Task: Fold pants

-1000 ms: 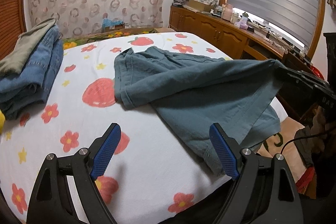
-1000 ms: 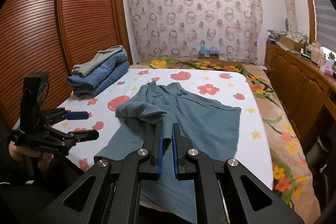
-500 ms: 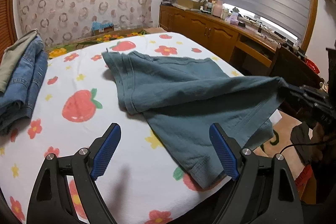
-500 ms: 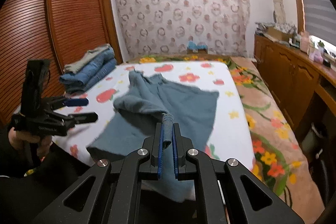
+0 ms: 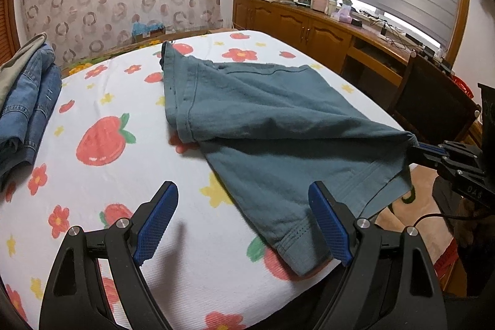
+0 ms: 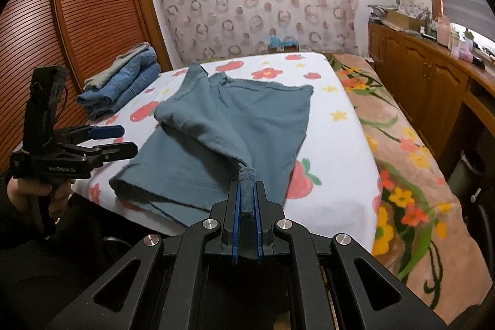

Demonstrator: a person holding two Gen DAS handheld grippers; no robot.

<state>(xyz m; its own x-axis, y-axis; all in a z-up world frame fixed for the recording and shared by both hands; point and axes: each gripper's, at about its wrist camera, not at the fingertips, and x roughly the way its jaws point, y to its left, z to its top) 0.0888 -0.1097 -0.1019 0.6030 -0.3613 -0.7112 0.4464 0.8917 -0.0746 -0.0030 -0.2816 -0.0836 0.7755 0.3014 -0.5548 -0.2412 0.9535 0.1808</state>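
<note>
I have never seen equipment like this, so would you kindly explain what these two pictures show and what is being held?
There is no robot here: a person holds a hand-held gripper in each hand, each with two blue-padded fingers and a wide-angle camera looking along them. One picture comes from the left gripper's camera, the other from the right's.

In the left view, the left gripper is open and empty above a bed sheet printed with strawberries and flowers. On it lie teal pants, partly folded over. A stack of folded jeans sits at the far left side.

In the right view, the right gripper is shut on a corner of the teal pants, lifting it off the bed. The same view shows the person's hand holding the left gripper.
</note>
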